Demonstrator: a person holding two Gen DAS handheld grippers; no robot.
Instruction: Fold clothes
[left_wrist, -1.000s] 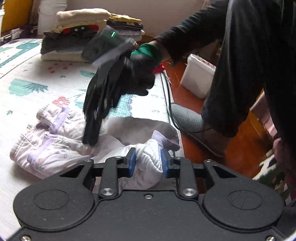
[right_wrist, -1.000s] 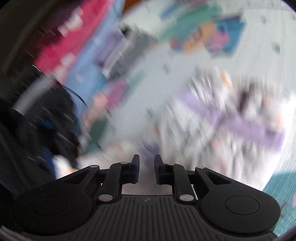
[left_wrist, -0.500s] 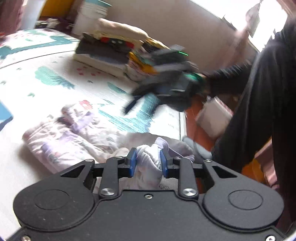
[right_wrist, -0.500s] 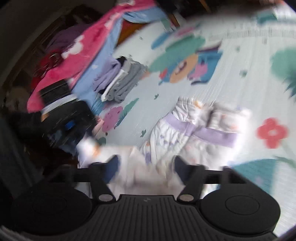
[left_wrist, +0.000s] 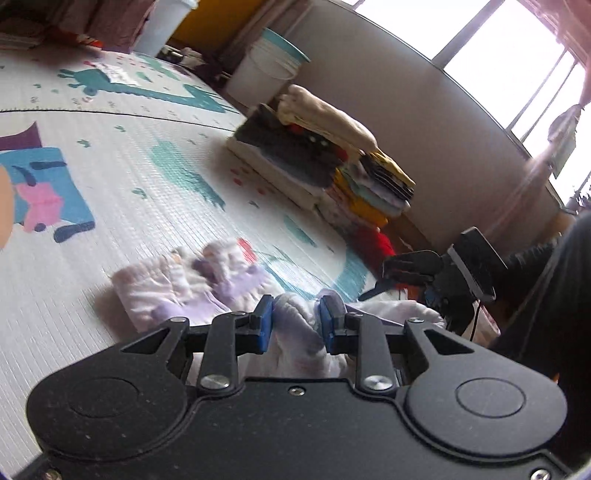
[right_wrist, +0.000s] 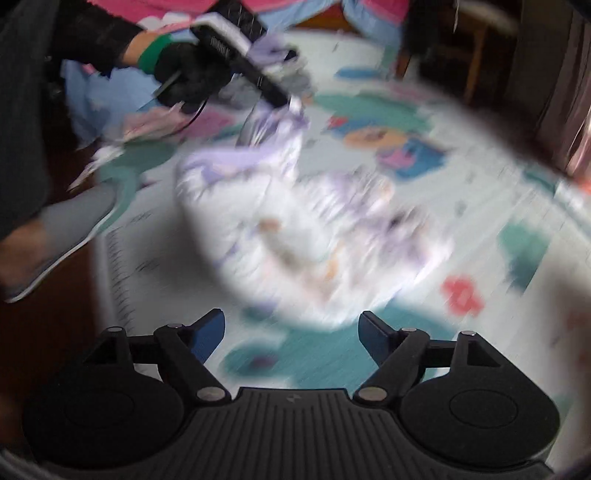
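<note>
A white and lilac printed garment (left_wrist: 192, 284) lies crumpled on the patterned play mat (left_wrist: 140, 177). My left gripper (left_wrist: 295, 323) is shut on a bunched end of it, near the mat's edge. In the right wrist view, blurred by motion, the garment (right_wrist: 306, 236) spreads below, with the left gripper (right_wrist: 284, 101) holding its far end up. My right gripper (right_wrist: 291, 332) is open and empty, above the mat just short of the garment. It also shows in the left wrist view (left_wrist: 380, 291), at the right.
Two stacks of folded clothes (left_wrist: 325, 166) stand at the mat's far edge, a white bucket (left_wrist: 266, 70) behind them. A red item (left_wrist: 373, 243) lies by the mat edge. Pink and blue cloth (right_wrist: 110, 88) lies beyond the mat. My grey-socked foot (right_wrist: 70, 229) rests on the wooden floor.
My right gripper opened from shut and swung back toward the near edge of the garment. My left gripper kept its hold and turned left, lifting the garment's end.
</note>
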